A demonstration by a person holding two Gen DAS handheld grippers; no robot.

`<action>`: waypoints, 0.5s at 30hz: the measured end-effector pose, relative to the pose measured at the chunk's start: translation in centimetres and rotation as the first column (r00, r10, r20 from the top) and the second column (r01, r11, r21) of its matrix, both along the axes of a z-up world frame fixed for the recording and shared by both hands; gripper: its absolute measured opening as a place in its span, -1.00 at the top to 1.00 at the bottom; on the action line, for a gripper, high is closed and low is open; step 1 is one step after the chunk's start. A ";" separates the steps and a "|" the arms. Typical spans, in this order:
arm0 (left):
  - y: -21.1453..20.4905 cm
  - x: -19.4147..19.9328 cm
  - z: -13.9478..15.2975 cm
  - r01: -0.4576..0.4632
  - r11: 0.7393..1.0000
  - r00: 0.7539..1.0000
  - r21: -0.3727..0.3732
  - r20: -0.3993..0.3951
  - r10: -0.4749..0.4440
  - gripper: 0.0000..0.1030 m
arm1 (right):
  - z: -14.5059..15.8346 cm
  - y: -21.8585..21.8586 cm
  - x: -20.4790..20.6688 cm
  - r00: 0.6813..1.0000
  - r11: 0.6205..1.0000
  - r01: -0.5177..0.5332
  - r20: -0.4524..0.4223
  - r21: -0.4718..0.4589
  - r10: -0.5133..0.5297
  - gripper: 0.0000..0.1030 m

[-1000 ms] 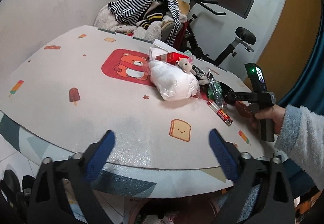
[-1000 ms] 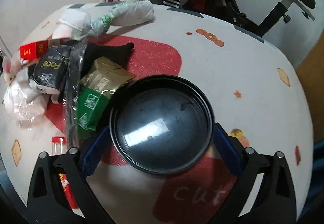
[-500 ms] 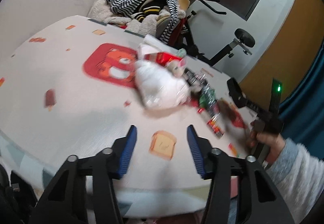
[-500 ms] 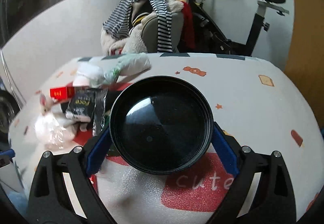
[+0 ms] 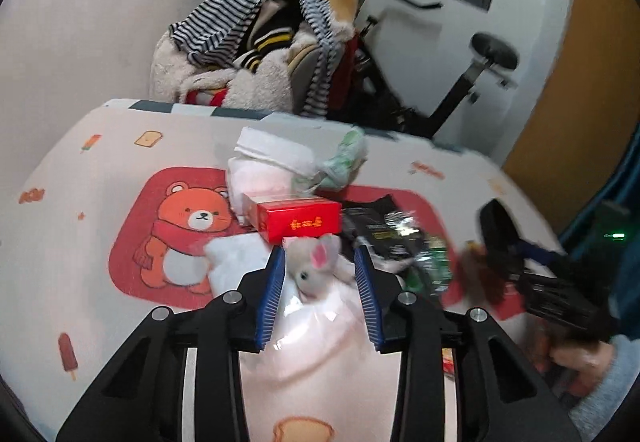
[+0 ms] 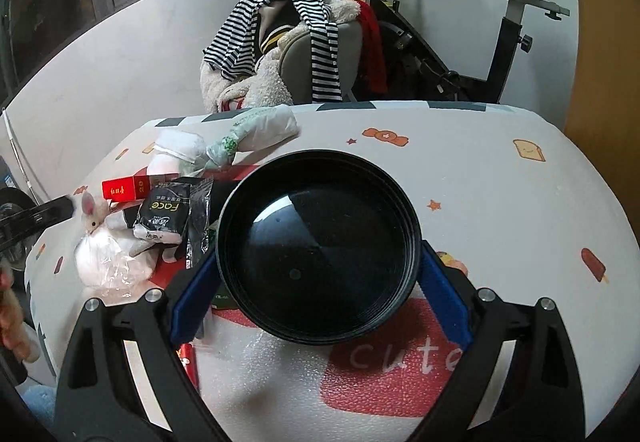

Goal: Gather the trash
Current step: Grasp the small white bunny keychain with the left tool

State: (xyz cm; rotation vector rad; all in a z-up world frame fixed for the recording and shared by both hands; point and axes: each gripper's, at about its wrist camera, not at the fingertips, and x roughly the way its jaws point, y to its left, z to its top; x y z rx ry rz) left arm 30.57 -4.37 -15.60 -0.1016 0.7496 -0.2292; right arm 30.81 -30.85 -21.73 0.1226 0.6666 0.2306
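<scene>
Near the table's (image 6: 500, 202) left edge, left gripper (image 5: 320, 262) fingers spread around a plush rabbit (image 5: 316, 268); right gripper (image 6: 318, 266) pinches a black bowl (image 6: 318, 242).

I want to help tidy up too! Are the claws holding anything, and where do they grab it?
The right claw holds the black bowl by its opposite sides. The left claw straddles the toy bunny, gripping nothing yet.

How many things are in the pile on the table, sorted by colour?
Red: 1, flat red cardboard box
White: 2, clear plastic bag of white stuffing, folded white tissue pack
Grey: 1, small grey plush bunny
Black: 2, black foil snack packet, round black plastic bowl
Total: 6
</scene>
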 end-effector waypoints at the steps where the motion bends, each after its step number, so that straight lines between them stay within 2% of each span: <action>1: -0.1 0.4 -0.3 -0.006 1.000 1.000 0.004 -0.013 0.006 0.32 | 0.0 0.0 0.1 1.000 1.000 -0.001 -0.002 -0.001 0.001 -0.77; 2: -0.1 0.7 -0.6 -0.010 1.000 1.000 0.003 -0.022 0.010 0.55 | 0.0 0.0 0.1 1.000 1.000 -0.002 -0.004 0.000 0.002 -0.77; 3: 0.1 1.0 -1.0 -0.023 1.000 0.999 0.002 -0.036 0.023 0.65 | 0.0 -0.1 0.1 1.000 1.000 -0.002 -0.003 0.003 0.002 -0.77; 7: 1.1 -0.2 -0.6 -0.026 0.998 1.000 -0.061 -0.019 0.024 0.69 | -0.1 -0.3 0.1 1.000 1.000 0.006 -0.002 0.017 -0.006 -0.77; 11: 1.5 -2.6 0.6 0.013 0.998 1.000 -0.067 0.006 -0.013 0.69 | -0.2 -0.1 0.2 1.000 1.000 0.006 -0.006 0.007 -0.006 -0.77; 15: 2.8 -5.5 1.9 0.049 0.996 0.999 -0.073 0.007 -0.049 0.69 | -0.1 0.7 0.0 1.000 0.999 0.007 -0.003 -0.043 -0.007 -0.77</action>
